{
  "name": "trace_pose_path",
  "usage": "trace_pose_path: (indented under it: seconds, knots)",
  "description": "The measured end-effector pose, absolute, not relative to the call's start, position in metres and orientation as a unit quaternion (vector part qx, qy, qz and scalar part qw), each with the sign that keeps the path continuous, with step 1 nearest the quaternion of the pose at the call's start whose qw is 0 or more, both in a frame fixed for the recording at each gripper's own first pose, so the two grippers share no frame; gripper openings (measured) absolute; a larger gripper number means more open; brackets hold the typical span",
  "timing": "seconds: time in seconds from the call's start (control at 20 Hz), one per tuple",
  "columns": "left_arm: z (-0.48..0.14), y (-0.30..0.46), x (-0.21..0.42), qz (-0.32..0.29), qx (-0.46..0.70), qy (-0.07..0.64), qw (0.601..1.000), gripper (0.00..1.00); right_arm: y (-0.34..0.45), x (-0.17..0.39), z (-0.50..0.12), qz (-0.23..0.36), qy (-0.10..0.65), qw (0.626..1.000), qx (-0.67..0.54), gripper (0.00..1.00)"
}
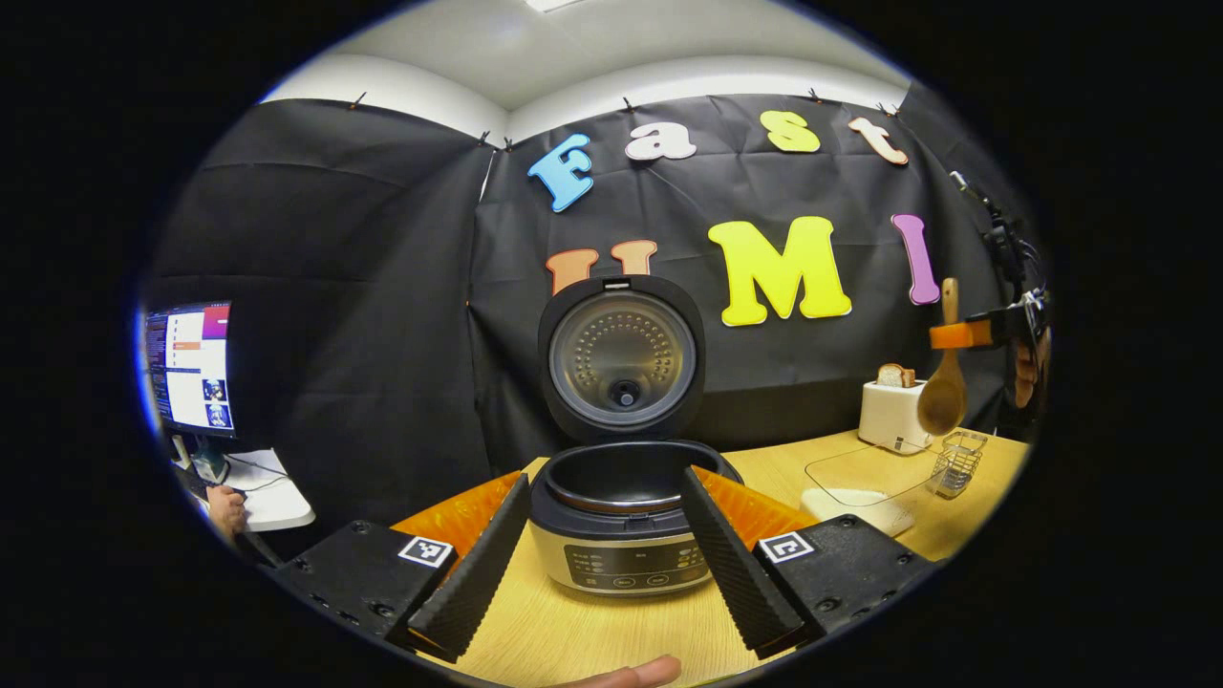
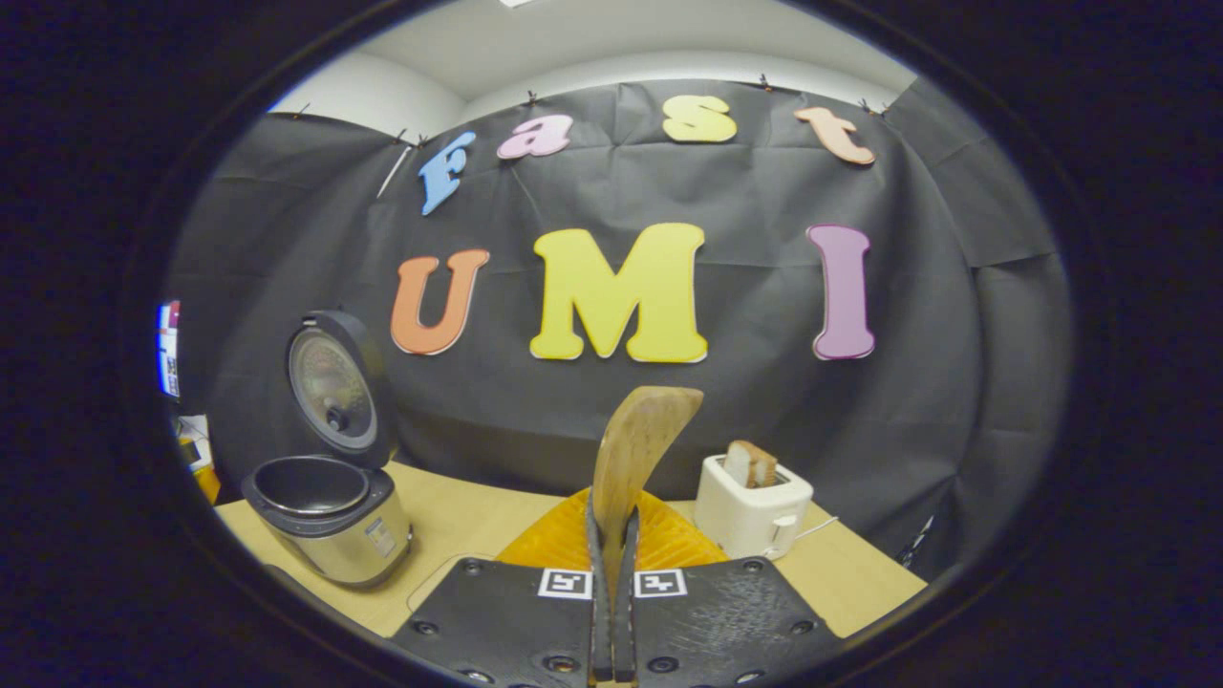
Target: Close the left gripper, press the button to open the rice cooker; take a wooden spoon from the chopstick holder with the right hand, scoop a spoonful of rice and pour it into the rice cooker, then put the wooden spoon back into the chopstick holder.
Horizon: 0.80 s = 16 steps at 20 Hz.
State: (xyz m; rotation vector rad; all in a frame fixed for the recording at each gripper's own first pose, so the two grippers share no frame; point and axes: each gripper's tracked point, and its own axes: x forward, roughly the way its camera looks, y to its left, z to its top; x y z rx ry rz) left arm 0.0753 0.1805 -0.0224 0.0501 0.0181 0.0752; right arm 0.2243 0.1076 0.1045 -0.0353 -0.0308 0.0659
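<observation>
Since the spoon (image 2: 638, 449) is already out of the holder (image 1: 956, 462) and pinched by its handle in the right tongs (image 2: 612, 559), hanging bowl down above the holder, the step in hand looks like going for the rice. The cooker (image 1: 621, 516) sits near the middle of the counter (image 1: 573, 640) with its lid (image 1: 621, 355) flipped up and the pot bare. Left tongs (image 1: 602, 549) hang released, spread either side of the cooker front, gripping nothing. My take: tip the spoon bowl level before digging in, keep the pinch firm so the handle doesn't twist, and carry it low and slow over the pot. What looks like a clear dish with rice (image 1: 860, 502) lies beside the holder, hard to be sure. A toaster (image 2: 753, 516) stands behind, well apart from the cooker.
</observation>
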Motion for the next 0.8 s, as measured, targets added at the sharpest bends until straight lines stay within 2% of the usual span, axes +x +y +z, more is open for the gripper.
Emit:
trace_pose_path:
  seconds: [0.25,0.7,0.8]
  knots:
    - [-0.024,0.185,0.069,0.024,0.003,0.009,1.000,1.00,0.137,0.254,0.048,0.016,0.033,0.999,-0.026,0.01]
    - [-0.028,0.181,0.071,-0.012,-0.014,0.009,1.000,1.00,0.122,0.277,0.006,-0.122,0.022,0.990,-0.064,0.01]
    - [-0.029,0.180,0.071,-0.019,-0.018,0.010,1.000,1.00,0.124,0.279,-0.004,-0.135,0.030,0.987,-0.075,0.00]
